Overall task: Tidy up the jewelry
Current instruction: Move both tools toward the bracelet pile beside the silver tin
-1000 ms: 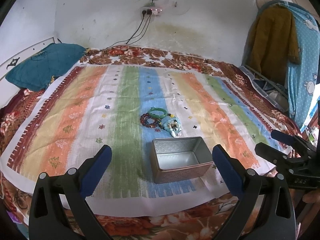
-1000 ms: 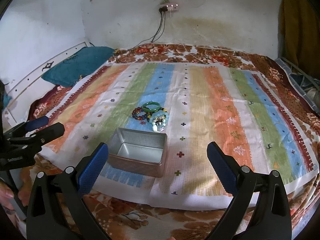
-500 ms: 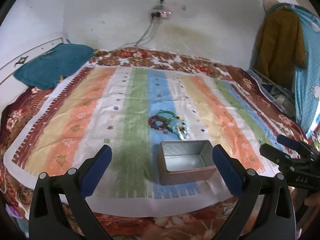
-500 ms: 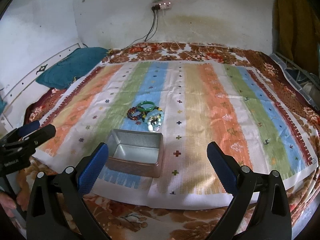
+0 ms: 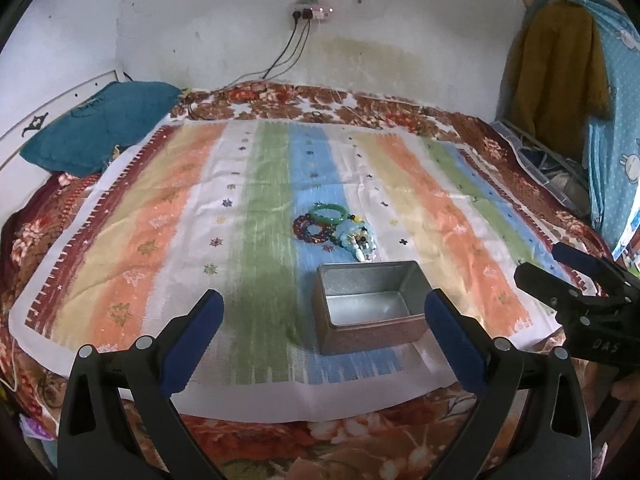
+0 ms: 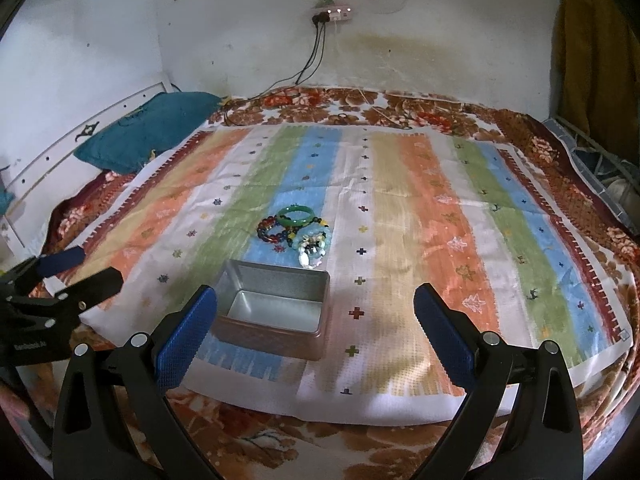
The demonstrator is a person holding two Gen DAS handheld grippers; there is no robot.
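I read "DAS" on my right gripper (image 5: pixel 560 264) in the left view. Both it and my left gripper (image 5: pixel 324 340) hang released near the striped cloth's (image 6: pixel 420 220) front edge. The tin box (image 6: pixel 276 308) there holds nothing; the bracelets (image 6: pixel 298 232) lie mid-cloth just behind it.

An open metal tin (image 5: pixel 370 306) (image 6: pixel 274 308), rectangular with a shiny bare inside and coppery outer walls, stands upright with nothing in it. Just behind the tin lies a small heap of jewelry: a green bangle (image 5: pixel 329 213) (image 6: pixel 296 216) farthest from the tin, a dark red beaded bracelet (image 5: pixel 310 231) (image 6: pixel 273 231) touching it, and pale bluish-white beads (image 5: pixel 357 241) (image 6: pixel 313 246) nearest the tin's far rim.
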